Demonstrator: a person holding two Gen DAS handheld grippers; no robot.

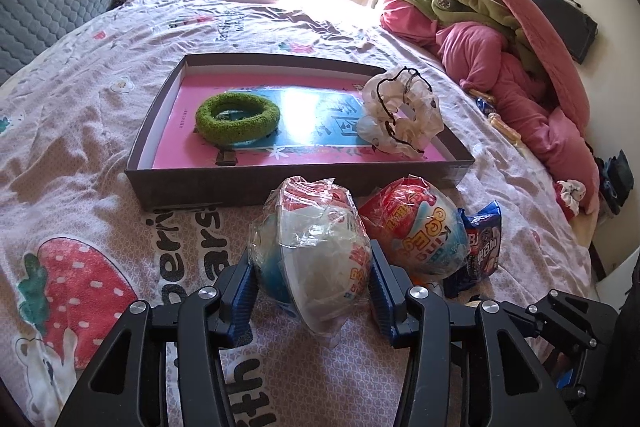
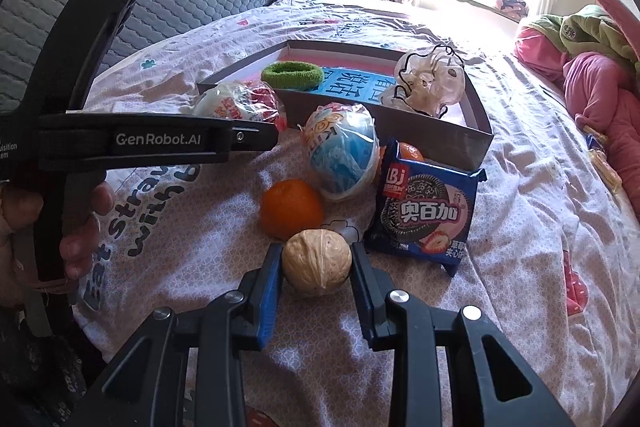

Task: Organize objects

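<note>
Two claws work at once, and both of our grips look easy to lose. Our left claw (image 1: 312, 279) pinches a wrapped toy egg (image 1: 316, 247) between its blue pads; the egg is round and its loose plastic wrap crinkles under the pads, so we judge it could squirt out or roll if we lift fast. A second wrapped egg (image 1: 416, 227) lies just beside it on the right, near enough that a sideways swing might knock it into the blue cookie packet (image 1: 482, 243).

Our right claw (image 2: 316, 267) is partly closed around a walnut (image 2: 317, 261), which sits between the pads low over the bed sheet (image 2: 520, 155); both pads appear to touch the shell, though we cannot tell how firmly. A hard, smooth shell on narrow pads could pop free. An orange (image 2: 291, 209) lies just behind the walnut and could get nudged.

Ahead of both claws sits the shallow box (image 1: 256, 189), already holding a green ring (image 1: 238, 121) and a sheer scrunchie (image 1: 400, 113). Its near wall is a lip either load might catch on.
</note>
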